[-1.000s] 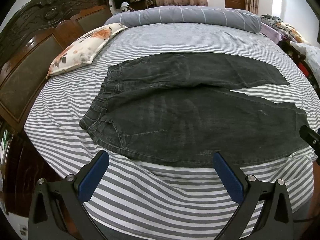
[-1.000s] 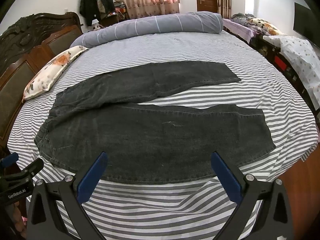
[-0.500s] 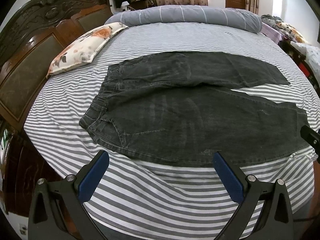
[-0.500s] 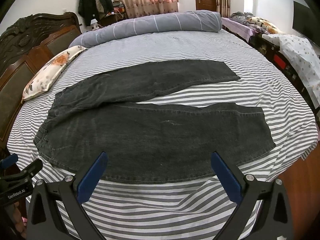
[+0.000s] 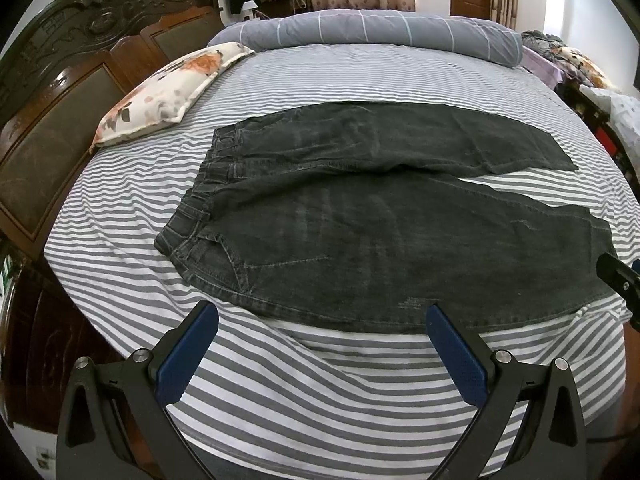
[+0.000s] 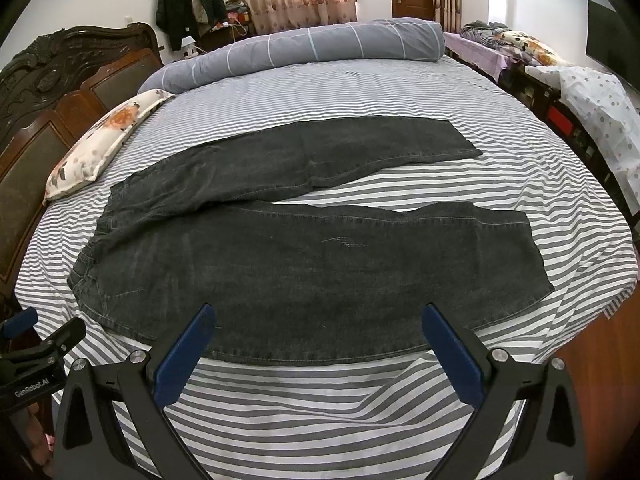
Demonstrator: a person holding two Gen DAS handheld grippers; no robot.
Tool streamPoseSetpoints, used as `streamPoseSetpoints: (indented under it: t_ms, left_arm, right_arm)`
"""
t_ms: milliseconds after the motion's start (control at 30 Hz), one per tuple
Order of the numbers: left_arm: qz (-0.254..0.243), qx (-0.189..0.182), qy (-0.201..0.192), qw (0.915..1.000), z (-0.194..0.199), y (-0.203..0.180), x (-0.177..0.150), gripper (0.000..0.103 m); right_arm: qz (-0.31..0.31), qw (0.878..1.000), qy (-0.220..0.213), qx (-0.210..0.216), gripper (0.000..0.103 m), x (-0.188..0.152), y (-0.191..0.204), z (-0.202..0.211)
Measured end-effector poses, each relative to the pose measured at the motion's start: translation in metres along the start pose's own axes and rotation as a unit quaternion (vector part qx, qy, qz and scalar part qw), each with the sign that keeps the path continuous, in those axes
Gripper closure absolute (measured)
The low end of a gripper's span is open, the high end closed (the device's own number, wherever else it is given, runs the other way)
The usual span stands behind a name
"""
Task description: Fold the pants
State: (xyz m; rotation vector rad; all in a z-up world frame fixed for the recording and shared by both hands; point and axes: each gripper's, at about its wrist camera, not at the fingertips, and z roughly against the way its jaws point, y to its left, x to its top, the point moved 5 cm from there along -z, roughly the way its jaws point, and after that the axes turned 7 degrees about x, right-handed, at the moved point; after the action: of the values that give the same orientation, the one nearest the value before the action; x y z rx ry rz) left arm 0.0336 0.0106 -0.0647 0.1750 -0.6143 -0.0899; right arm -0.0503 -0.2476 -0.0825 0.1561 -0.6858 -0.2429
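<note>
Sprawling dark denim pants (creased)

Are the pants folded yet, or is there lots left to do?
Lots left. Done: the dark grey denim pants lie spread flat on the striped bedsheet, legs apart. In hand: nothing; the left gripper and right gripper are open at the near edge. Every fold remains.
</note>
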Motion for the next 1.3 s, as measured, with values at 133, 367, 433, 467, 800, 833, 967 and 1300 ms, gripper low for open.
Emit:
streamPoseSetpoints:
  t_ms: [133, 367, 433, 467, 800, 833, 967, 1300]
  left_arm:
    - [0.0, -0.001, 0.001, 1.0, 0.0, 0.001, 0.0, 0.0]
    - [0.0, -0.001, 0.001, 1.0, 0.0, 0.0, 0.0, 0.0]
    - [0.0, -0.001, 0.001, 1.0, 0.0, 0.001, 0.0, 0.0]
    - [0.0, -0.001, 0.0, 1.0, 0.0, 0.0, 0.0, 0.0]
    - [0.001, -0.003, 0.004, 1.0, -0.002, 0.0, -0.002, 0.0]
    - [0.001, -0.004, 0.004, 1.0, -0.002, 0.0, -0.002, 0.0]
    - [0.001, -0.006, 0.005, 1.0, -0.003, 0.0, -0.002, 0.0]
    - [0.013, -0.017, 0.008, 0.9997, -0.013, 0.008, 0.002, 0.0]
  right_arm:
    - [0.0, 1.0, 0.001, 0.0, 0.0, 0.0, -0.001, 0.0]
    - [0.0, 1.0, 0.0, 0.0, 0.0, 0.0, -0.001, 0.0]
    - [-0.001, 1.0, 0.001, 0.001, 0.0, 0.0, -0.001, 0.0]
    - [-0.002, 1.0, 0.0, 0.001, 0.0, 0.0, -0.001, 0.0]
    - [-0.001, 1.0, 0.0, -0.001, 0.0, 0.0, 0.0, 0.0]
    - [-0.001, 1.0, 0.0, 0.0, 0.0, 0.0, 0.0, -0.001]
    - [-0.001, 1.0, 0.001, 0.001, 0.0, 0.0, 0.0, -0.001]
    - [-0.008, 1.0, -0.004, 0.013, 0.0, 0.002, 0.0, -0.002]
